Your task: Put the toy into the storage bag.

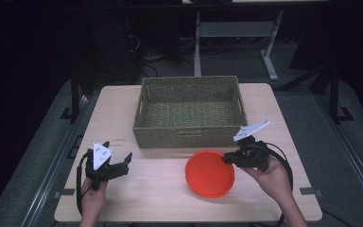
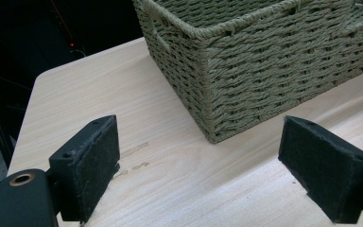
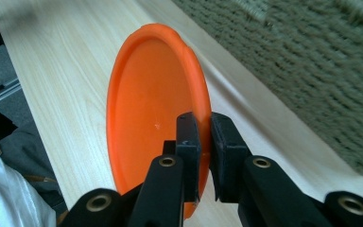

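The orange plate (image 1: 210, 173) is pinched at its rim by the right gripper (image 1: 230, 158), whose jaws are closed tight on the edge nearest the hand; in the right gripper view the plate (image 3: 151, 104) is seen standing out ahead of the jaws, tilted on its side above the wooden table (image 3: 71, 61). The woven basket (image 1: 189, 111) is found just beyond and to the left of that gripper, close to the plate. The left gripper (image 1: 118, 165) is held well apart from the plate, its jaws spread wide with nothing between them, and a corner of the basket (image 2: 264, 61) is seen ahead of its pads (image 2: 97, 161)
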`<state>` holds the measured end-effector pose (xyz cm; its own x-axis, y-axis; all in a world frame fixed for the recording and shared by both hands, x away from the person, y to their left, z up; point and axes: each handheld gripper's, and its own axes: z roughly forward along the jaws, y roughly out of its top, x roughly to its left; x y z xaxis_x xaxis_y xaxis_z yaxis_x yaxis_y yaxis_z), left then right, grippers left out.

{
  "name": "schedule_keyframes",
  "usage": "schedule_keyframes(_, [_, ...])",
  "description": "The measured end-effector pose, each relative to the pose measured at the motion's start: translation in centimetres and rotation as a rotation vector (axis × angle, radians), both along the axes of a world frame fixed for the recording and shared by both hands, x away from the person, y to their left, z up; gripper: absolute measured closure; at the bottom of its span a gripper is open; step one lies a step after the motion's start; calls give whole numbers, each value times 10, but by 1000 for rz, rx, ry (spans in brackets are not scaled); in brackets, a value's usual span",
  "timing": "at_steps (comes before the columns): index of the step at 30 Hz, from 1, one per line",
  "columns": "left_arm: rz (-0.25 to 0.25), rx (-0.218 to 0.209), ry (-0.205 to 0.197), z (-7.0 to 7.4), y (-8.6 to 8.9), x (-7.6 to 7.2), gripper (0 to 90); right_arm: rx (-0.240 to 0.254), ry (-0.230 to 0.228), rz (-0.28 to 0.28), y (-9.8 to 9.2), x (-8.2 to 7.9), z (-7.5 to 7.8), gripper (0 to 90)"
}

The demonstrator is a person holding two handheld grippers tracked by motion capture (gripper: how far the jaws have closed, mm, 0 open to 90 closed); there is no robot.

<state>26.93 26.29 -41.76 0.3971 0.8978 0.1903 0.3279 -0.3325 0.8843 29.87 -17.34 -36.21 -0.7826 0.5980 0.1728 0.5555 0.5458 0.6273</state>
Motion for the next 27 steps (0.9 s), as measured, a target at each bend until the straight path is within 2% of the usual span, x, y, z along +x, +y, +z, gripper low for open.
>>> schedule_keyframes(6, [5,-11,-3,0,0,0,128,5,-13,-8,-6,2,15,825])
schedule_keyframes(10, [4,-6,-2,0,0,0,128,-22,-29,-12,-6,5,26,825])
schedule_keyframes(17, [7,-1,-5,0,2,1,128,-35,-40,-8,-7,13,40,824])
schedule_keyframes(27, [7,-5,0,0,0,1,128,-29,-51,-26,-8,22,59,825])
